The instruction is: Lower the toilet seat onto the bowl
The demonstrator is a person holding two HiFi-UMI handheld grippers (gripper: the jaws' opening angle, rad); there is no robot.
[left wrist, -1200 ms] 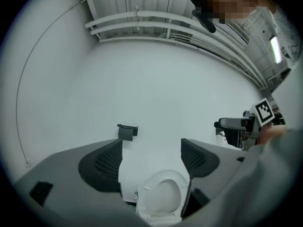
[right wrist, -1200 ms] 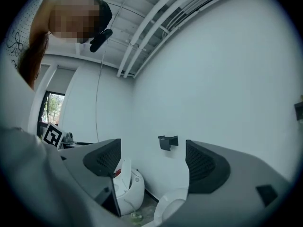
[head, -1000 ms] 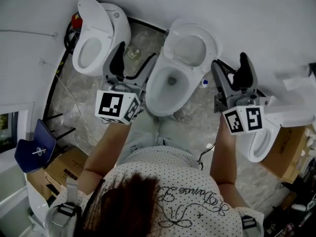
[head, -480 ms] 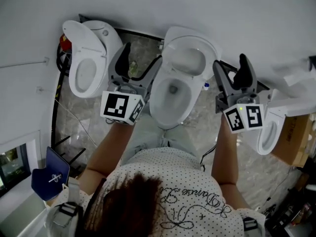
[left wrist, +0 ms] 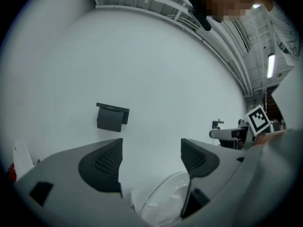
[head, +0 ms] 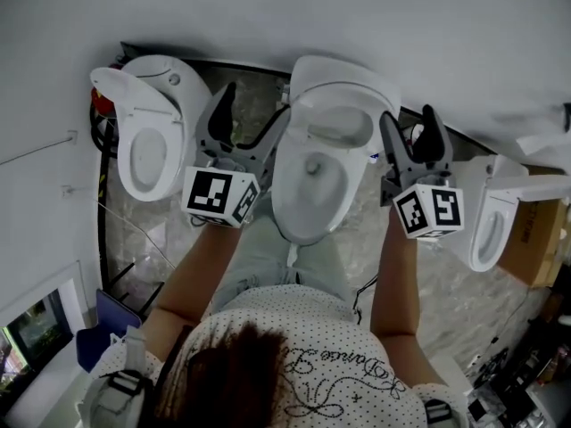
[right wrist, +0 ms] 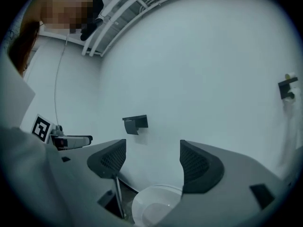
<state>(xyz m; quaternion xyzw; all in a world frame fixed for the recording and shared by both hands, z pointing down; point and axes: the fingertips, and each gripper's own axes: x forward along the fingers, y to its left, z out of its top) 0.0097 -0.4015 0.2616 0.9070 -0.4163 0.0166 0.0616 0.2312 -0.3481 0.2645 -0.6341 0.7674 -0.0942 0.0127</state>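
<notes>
The person [head: 294, 355], in a dotted top, stands at the near end of the middle bowl [head: 284, 214] with both forearms stretched out, one past each side of it. The left gripper [head: 252, 112] is just left of the bowl. Its marker cube [head: 216, 194] is level with the bowl's near half and its jaws reach towards the far end. In the left gripper view those jaws stand wide apart with only bare wall between the pads. A white curved edge low down, beside the right-hand jaw, is probably the raised seat, though the view is too cramped to be sure. The right gripper [head: 413, 136] is just right of the bowl and points the same way. Its jaws have just been closing a little, yet they are plainly released, with a clear gap and nothing between the pads.

The toilet seat [head: 302, 114] is up. It stands at the far end of the bowl against the lid [head: 343, 71], which leans on the wall [head: 401, 25]. A second toilet [head: 134, 96] sits well left of the bowl and a third [head: 489, 212] to its right, with a cardboard box [head: 535, 239] beyond that one. Marbled floor [head: 143, 230] surrounds the bowl. On the wall beyond the bowl, up and to its left, hangs a black fixture [left wrist: 111, 117].
</notes>
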